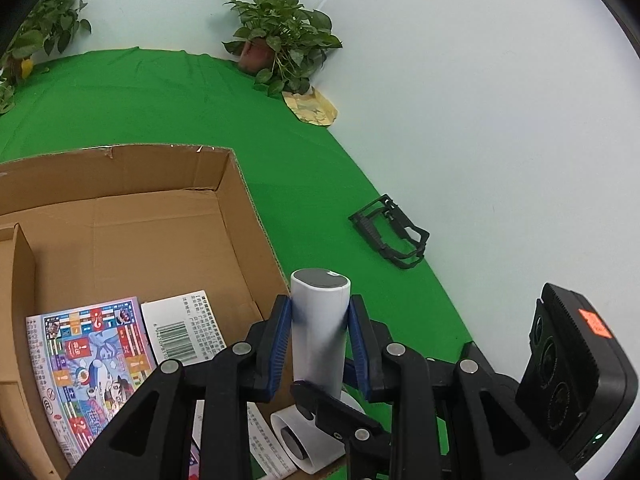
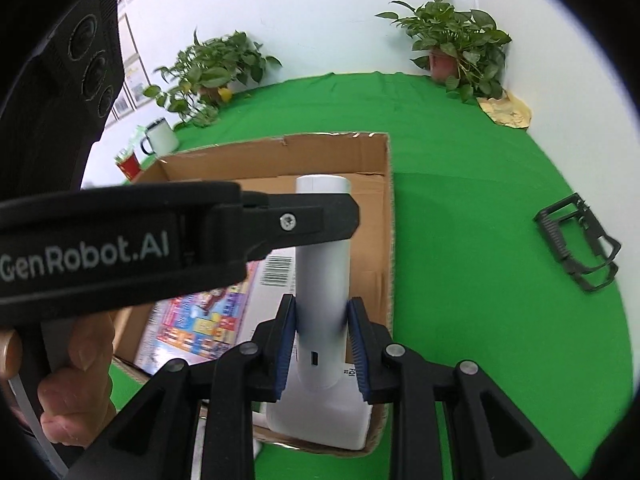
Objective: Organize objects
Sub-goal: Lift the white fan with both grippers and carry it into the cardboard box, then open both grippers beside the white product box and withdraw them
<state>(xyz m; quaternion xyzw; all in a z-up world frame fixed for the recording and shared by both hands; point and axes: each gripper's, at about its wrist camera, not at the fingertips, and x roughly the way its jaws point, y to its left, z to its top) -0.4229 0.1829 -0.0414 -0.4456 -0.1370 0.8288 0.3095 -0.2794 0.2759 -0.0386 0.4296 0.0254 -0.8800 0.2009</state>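
Note:
A white handheld device [image 1: 318, 328], a cylinder handle with a grey end cap and a wider head, is held over the near right corner of an open cardboard box [image 1: 224, 184]. My left gripper [image 1: 320, 320] is shut on its upper handle. My right gripper [image 2: 322, 332] is shut on the same device [image 2: 322, 280] lower down, near its head. The left gripper's body [image 2: 160, 240] crosses the right wrist view. A colourful printed box [image 1: 92, 360] lies flat inside the cardboard box [image 2: 372, 168].
A black hand grip exerciser [image 1: 390, 232] lies on the green cloth to the right, also in the right wrist view [image 2: 576, 240]. Potted plants [image 1: 280, 36] [image 2: 212, 72], crumpled yellow paper [image 1: 312, 108], a white mug [image 2: 160, 136] and a red cup [image 2: 129, 164] stand at the back.

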